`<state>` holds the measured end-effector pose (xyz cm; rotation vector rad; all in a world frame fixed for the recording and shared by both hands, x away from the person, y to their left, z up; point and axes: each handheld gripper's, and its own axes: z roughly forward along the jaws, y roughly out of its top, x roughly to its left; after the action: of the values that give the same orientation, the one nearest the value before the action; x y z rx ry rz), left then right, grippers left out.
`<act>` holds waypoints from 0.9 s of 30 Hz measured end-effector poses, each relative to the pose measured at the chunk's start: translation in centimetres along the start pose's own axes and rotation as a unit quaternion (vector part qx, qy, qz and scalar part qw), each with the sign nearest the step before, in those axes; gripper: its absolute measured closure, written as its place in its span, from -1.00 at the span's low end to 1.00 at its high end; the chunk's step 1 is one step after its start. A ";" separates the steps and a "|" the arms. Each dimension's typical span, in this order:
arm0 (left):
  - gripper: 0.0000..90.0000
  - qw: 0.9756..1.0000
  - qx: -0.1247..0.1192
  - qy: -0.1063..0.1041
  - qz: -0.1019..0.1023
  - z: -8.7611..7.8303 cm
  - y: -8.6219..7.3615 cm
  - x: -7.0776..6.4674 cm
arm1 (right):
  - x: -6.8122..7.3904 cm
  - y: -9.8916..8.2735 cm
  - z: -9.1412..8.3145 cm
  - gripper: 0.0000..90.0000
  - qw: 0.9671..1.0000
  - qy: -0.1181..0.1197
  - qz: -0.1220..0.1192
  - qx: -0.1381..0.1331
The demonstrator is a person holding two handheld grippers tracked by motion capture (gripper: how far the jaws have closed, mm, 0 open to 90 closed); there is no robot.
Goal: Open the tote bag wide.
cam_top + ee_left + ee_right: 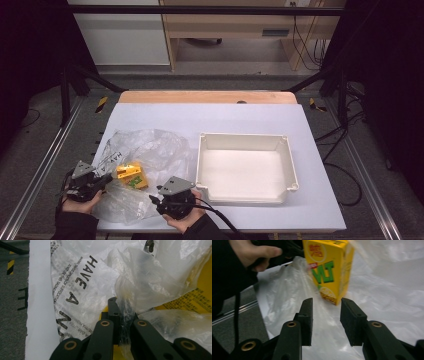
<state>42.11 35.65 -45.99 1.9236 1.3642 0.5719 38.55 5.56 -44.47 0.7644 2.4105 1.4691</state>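
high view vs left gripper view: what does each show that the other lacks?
High view: white tray right of the bag, the right gripper open near the yellow carton, both hands. Left gripper view: the left gripper shut on a fold of the plastic bag, plus the small suffocation-warning print. Shared: the bag, its large black lettering, yellow carton.

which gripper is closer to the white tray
Right. The right gripper sits just off the white tray's near-left corner; the left gripper is farther left, across the plastic bag it pinches.
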 end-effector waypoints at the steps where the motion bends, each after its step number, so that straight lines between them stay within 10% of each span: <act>1: 0.99 1.000 -0.001 0.000 0.000 0.0 0.0 0.0 | 0.4 -0.1 0.4 0.32 1.000 0.017 -0.002 0.001; 8: 0.99 1.000 -0.001 -0.001 0.000 -0.1 0.0 0.0 | 1.1 -1.4 2.6 0.32 0.999 0.021 -0.010 0.047; 15: 0.99 1.000 -0.006 -0.005 -0.006 -0.3 0.1 0.1 | 0.9 -2.5 3.7 1.00 0.997 0.011 -0.014 0.073; 27: 0.99 1.000 -0.006 0.002 -0.027 -0.8 -0.1 1.0 | 1.9 -2.3 3.8 1.00 0.995 0.038 -0.032 0.086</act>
<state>41.82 36.88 -45.60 1.8698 1.4078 0.5569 37.85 8.67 -48.13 0.6693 2.6197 1.3004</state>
